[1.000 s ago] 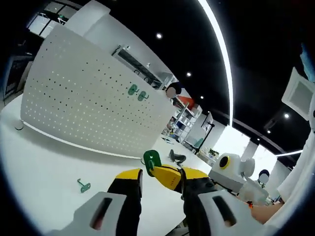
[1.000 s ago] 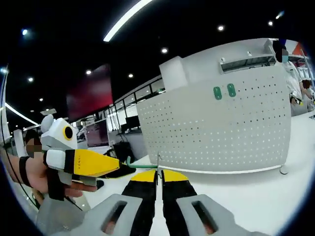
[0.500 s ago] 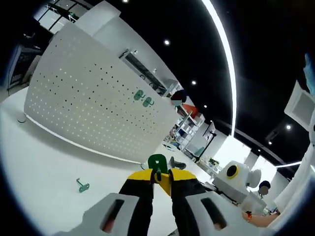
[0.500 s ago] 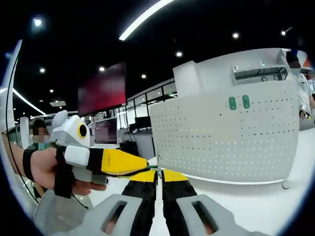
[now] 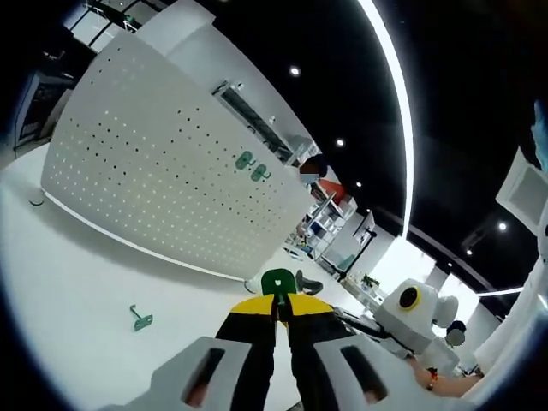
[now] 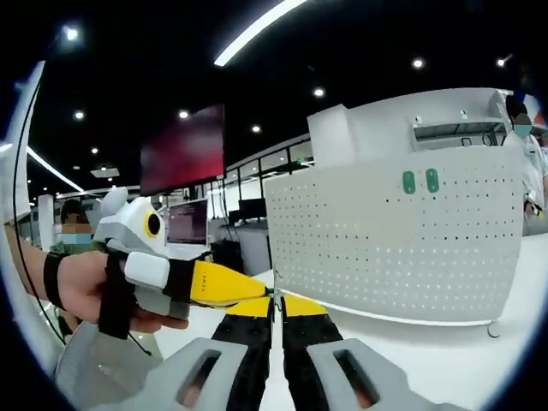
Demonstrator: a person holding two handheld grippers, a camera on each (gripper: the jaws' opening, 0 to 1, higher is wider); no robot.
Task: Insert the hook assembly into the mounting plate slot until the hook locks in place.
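White tabletop (image 5: 77,282), smooth and glossy, seen in both gripper views. Standing directly on it: a curved white perforated mounting plate (image 5: 163,184), upright, beyond the left gripper's jaws and to their left; in the right gripper view it stands ahead and to the right of the jaws (image 6: 394,248). A small round foot (image 5: 36,200) sits at one end of the plate's base on the table; a like foot at the other end shows in the right gripper view (image 6: 491,328). One loose green hook (image 5: 140,319) lies flat on the table, left of the left gripper's jaws, apart from the plate.
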